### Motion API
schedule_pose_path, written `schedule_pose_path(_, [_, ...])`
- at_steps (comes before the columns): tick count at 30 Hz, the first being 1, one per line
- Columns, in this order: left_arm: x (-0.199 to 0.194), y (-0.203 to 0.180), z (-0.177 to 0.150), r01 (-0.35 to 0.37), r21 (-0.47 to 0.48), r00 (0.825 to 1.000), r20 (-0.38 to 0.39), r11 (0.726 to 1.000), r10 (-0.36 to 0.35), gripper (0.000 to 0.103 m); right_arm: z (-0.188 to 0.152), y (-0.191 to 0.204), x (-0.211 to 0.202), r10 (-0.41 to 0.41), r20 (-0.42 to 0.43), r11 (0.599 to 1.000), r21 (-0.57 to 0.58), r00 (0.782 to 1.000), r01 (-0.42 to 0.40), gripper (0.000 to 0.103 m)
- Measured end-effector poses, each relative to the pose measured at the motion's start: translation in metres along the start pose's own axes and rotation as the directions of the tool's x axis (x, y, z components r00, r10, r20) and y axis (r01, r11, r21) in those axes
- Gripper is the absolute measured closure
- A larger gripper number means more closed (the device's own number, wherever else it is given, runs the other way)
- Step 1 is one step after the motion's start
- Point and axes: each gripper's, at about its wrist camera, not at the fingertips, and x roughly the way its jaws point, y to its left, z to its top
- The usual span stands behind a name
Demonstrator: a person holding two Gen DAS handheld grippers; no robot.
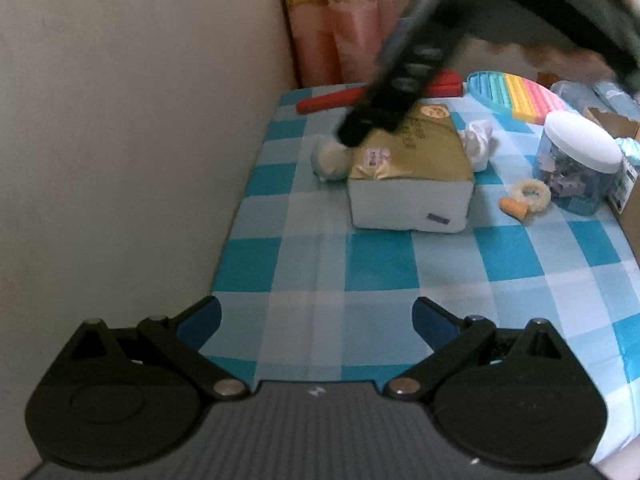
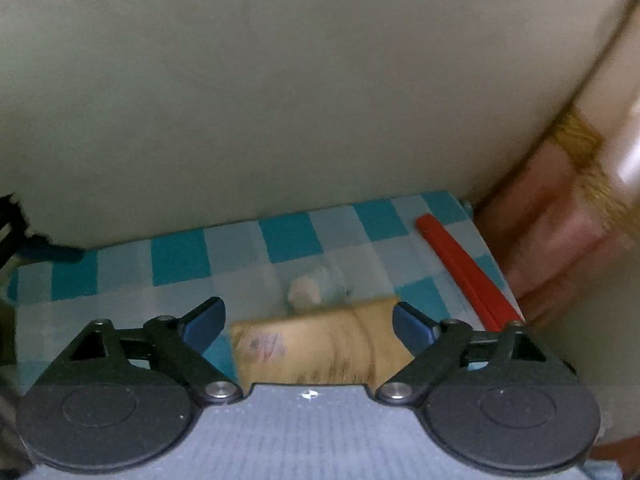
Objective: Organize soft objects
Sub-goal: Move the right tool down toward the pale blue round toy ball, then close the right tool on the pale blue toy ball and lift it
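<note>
Tissue pack [image 2: 320, 344] lay directly below your right tool [image 2: 309, 322], between its wide-open, empty jaws and untouched, its long axis running across the gap, on the counter [image 1: 360, 280]. Your left tool [image 1: 316, 322], also open and empty, sat well back; the wall [image 2: 280, 100] stood close beyond, with bare cloth on both sides.

I see a blue-and-white checked tablecloth [image 1: 360, 264] across the frame's middle. Plain beige wall [image 1: 120, 120] fills the left. Pink curtain with gold lace band [image 1: 340, 12] hangs at top centre. Clear jar with white lid [image 1: 576, 160], holding small pieces, stands at right, beside a cardboard box [image 1: 628, 216].
</note>
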Motion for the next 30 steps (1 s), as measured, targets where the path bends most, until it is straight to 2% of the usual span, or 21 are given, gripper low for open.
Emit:
schedule_pose_path(4, [0.004, 0.002, -0.001, 0.018, -0.021, 0.999, -0.026, 1.000, -0.019, 0.002, 0.019, -0.008, 0.030, 0.035, -0.068, 0.999, -0.037, 0.997, -0.037, 0.016])
schedule_pose_path(7, [0.005, 0.002, -0.002, 0.027, -0.028, 0.999, -0.030, 0.999, -0.028, 0.002, 0.027, -0.007, 0.051, 0.042, -0.121, 0.997, -0.059, 0.992, -0.049, 0.023])
schedule_pose_path(13, [0.011, 0.003, -0.002, 0.046, -0.039, 0.998, -0.039, 0.998, -0.048, 0.002, 0.032, -0.001, 0.081, 0.052, -0.196, 0.993, -0.097, 0.979, -0.072, 0.025])
schedule_pose_path(15, [0.012, 0.004, -0.001, 0.048, -0.043, 0.998, -0.042, 0.998, -0.050, 0.002, 0.031, -0.002, 0.088, 0.048, -0.218, 0.993, -0.097, 0.975, -0.071, 0.030])
schedule_pose_path(19, [0.014, 0.006, -0.002, 0.052, -0.056, 0.997, -0.050, 0.997, -0.055, 0.002, 0.028, -0.003, 0.098, 0.036, -0.242, 0.993, -0.097, 0.970, -0.061, 0.032])
schedule_pose_path(22, [0.016, 0.007, -0.003, 0.048, -0.060, 0.997, -0.058, 0.997, -0.051, 0.002, 0.026, -0.002, 0.102, 0.028, -0.254, 0.993, -0.101, 0.967, -0.055, 0.040])
schedule_pose_path(24, [0.017, 0.008, -0.003, 0.048, -0.064, 0.997, -0.061, 0.997, -0.052, 0.002, 0.025, -0.003, 0.103, 0.015, -0.263, 0.994, -0.099, 0.965, -0.043, 0.050])
schedule_pose_path(30, [0.020, 0.010, -0.004, 0.051, -0.077, 0.997, -0.060, 0.996, -0.055, 0.002, 0.027, -0.005, 0.100, 0.031, -0.255, 0.997, -0.063, 0.966, -0.048, 0.052])
